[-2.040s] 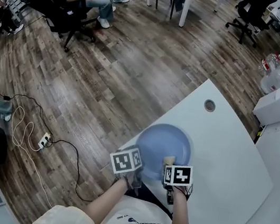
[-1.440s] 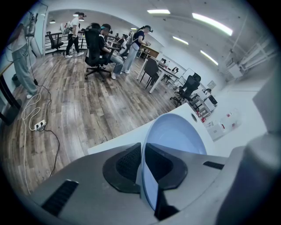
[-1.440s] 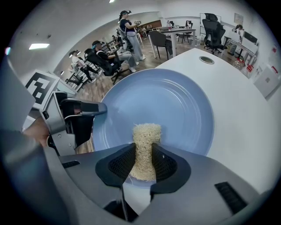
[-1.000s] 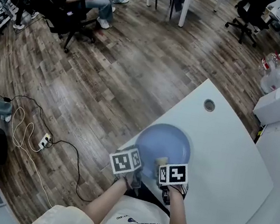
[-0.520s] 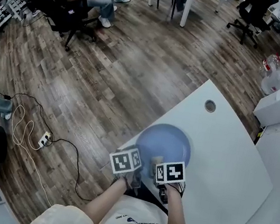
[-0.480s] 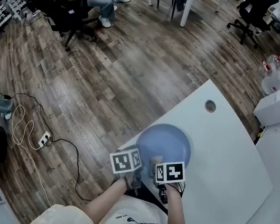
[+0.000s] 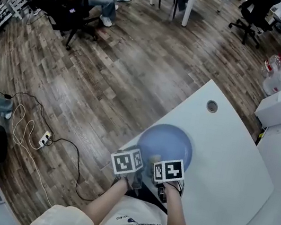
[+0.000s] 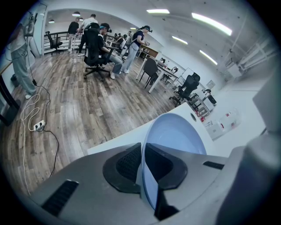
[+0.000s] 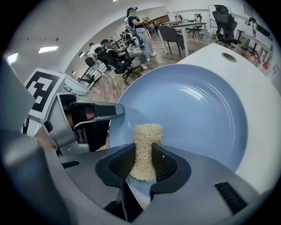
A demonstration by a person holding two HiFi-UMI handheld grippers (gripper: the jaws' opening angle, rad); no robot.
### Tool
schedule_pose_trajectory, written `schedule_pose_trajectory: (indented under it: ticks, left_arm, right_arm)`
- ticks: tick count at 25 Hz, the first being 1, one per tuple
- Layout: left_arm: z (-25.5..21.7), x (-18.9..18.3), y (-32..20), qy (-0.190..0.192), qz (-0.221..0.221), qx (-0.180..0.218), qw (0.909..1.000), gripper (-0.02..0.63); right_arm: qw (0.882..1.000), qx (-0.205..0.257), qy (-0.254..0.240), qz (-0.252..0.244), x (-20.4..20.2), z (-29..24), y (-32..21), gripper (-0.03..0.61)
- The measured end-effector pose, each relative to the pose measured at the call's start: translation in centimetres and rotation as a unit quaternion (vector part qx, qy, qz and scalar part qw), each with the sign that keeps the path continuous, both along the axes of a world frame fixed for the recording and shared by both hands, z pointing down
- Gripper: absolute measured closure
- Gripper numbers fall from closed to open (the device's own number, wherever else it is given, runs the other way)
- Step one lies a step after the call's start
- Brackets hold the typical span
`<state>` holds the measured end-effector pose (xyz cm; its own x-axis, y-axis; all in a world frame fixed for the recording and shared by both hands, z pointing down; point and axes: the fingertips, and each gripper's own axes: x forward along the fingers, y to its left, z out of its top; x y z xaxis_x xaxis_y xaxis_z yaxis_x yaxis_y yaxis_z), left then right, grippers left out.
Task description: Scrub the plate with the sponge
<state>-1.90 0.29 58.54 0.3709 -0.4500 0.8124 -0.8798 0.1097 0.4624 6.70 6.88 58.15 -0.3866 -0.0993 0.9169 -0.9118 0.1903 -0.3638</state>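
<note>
Blue plate near table edge. Our left gripper clamps its 7 o'clock rim, we judge for steadying. Right gripper pinches sponge upright, tip at plate's 6 o'clock, for scrubbing.

The left tool clamps the plate rim; the right tool squeezes the sponge. Both point steeply down, left forearm and right forearm side by side.

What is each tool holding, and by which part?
Left tool grips the blue plate by its near rim; right tool pinches the sponge by its tool-side half.
</note>
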Motion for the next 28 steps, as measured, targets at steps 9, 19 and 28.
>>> schedule_pose_trajectory:
  ticks: [9, 19, 28]
  left_arm:
    - [0.1, 0.0, -0.1, -0.003, 0.005, 0.000, 1.0000, 0.588]
    - [0.1, -0.1, -0.2, -0.003, 0.012, -0.001, 0.9999, 0.588]
    - [0.1, 0.0, -0.3, -0.006, 0.021, 0.000, 0.9998, 0.589]
  right_arm:
    - [1.000, -0.003, -0.013, -0.009, -0.9, 0.1, -0.8, 0.463]
    - [1.000, -0.003, -0.021, -0.016, -1.8, 0.1, -1.6, 0.463]
    - [1.000, 0.006, -0.028, -0.012, -2.0, 0.2, -2.9, 0.463]
